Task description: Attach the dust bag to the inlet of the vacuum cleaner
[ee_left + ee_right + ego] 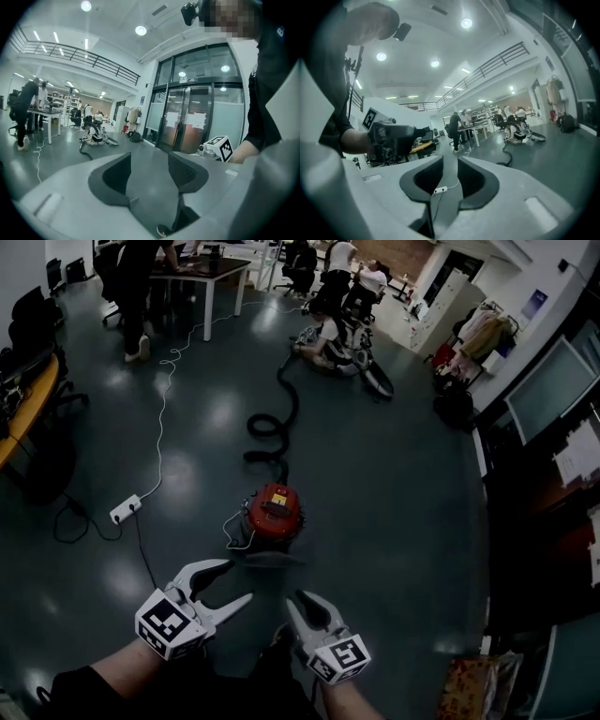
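A red canister vacuum cleaner (pixel 274 512) stands on the dark floor, and its black hose (pixel 272 423) snakes away toward the far side. A flat grey piece (pixel 270 561) lies just in front of it; I cannot tell whether this is the dust bag. My left gripper (pixel 239 582) is held up at the near left, open and empty. My right gripper (pixel 296 603) is beside it with a narrow gap between the jaws and nothing in it. The left gripper view shows open jaws (pixel 149 157) over bare floor. Through the right gripper's gap (pixel 450 161) only floor shows.
A white power strip (pixel 125 509) with its cable lies left of the vacuum. A person sits on the floor at the hose's far end (pixel 328 343). Tables with people stand at the back (pixel 202 273). A curved desk (pixel 23 409) is at the left, glass doors (pixel 197 117) at the right.
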The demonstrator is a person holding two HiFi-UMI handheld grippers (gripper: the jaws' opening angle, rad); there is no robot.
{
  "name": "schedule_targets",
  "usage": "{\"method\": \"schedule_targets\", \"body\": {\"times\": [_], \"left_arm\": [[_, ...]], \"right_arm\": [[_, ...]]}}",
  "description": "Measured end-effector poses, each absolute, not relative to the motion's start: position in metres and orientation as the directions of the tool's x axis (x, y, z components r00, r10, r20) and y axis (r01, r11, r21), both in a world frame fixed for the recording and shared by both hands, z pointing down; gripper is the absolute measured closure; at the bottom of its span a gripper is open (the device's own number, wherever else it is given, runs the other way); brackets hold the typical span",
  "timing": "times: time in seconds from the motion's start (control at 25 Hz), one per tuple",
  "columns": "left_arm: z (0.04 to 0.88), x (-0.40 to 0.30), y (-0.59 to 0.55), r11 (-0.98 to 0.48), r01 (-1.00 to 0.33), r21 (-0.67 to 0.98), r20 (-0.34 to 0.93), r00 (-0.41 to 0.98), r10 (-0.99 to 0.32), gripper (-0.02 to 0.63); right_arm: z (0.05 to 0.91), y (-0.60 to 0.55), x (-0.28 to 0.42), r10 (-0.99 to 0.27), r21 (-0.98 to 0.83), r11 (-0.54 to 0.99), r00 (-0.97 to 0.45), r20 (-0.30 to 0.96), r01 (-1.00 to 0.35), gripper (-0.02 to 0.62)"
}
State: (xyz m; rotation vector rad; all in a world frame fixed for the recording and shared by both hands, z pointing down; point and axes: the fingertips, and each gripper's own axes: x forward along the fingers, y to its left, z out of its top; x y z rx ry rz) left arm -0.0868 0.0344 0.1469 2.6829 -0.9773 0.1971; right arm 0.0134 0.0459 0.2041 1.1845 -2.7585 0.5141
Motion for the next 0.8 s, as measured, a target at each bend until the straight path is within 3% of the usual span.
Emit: {"method": "schedule_targets", "body": {"times": [0.36, 0.8], "left_arm": [[0.117, -0.107, 0.120, -0.811, -0.564, 0.153, 0.194, 0.822, -0.535, 0.371], [0.100, -0.041, 0.213, -0.756, -0.652, 0.050, 0.157, 0.753, -0.639, 0.520]], "right_arm": [[0.146, 0.126, -0.044, -0.697, -0.220, 0.659, -0.694, 0.182, -0.720, 0.499], [0.091, 0.218, 0.002, -0.596, -0.144, 0.792, -0.803, 0.025, -0.593, 0.530]]}}
